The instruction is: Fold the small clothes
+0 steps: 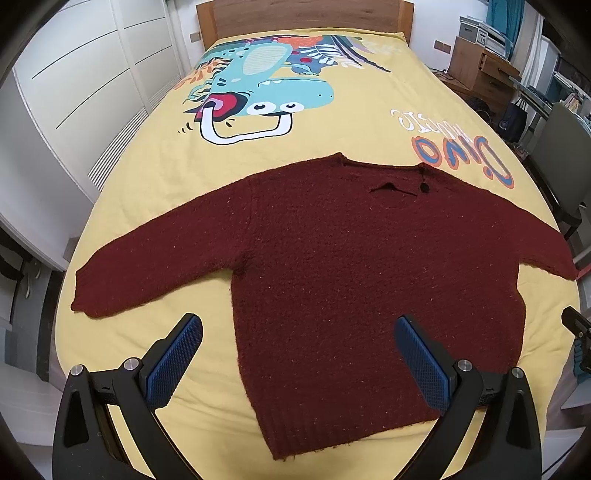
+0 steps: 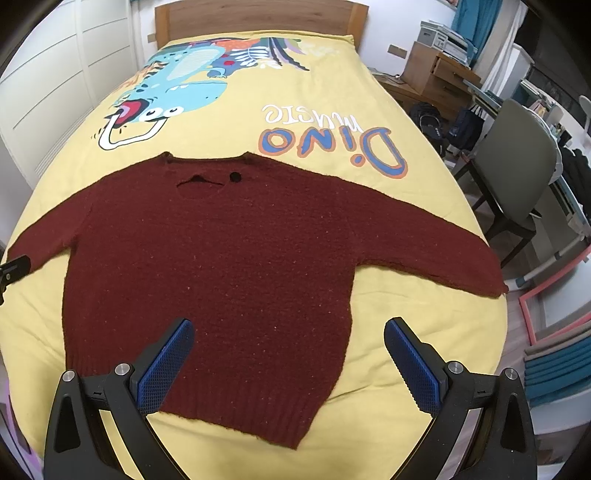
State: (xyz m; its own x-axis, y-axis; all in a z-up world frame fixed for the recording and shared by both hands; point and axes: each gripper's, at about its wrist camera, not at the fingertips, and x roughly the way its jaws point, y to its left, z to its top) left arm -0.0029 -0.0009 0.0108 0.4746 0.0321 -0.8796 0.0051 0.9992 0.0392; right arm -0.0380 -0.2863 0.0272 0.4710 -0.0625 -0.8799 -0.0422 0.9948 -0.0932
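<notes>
A small dark red knitted sweater [image 1: 332, 258] lies flat on the yellow bedspread [image 1: 166, 184], face up, both sleeves spread out to the sides, collar pointing away, hem toward me. It also shows in the right wrist view [image 2: 221, 266]. My left gripper [image 1: 297, 328] is open and empty, hovering above the sweater's lower left part. My right gripper [image 2: 288, 328] is open and empty, hovering above the sweater's lower right part near the hem. The right gripper's edge peeks in at the far right of the left wrist view [image 1: 578, 328].
The bed has a wooden headboard [image 1: 295, 14] and a yellow dinosaur-print cover [image 2: 332, 110]. White wardrobe doors [image 1: 74, 92] stand on the left. A grey chair [image 2: 517, 177], a wooden cabinet [image 2: 436, 77] and bags are on the right of the bed.
</notes>
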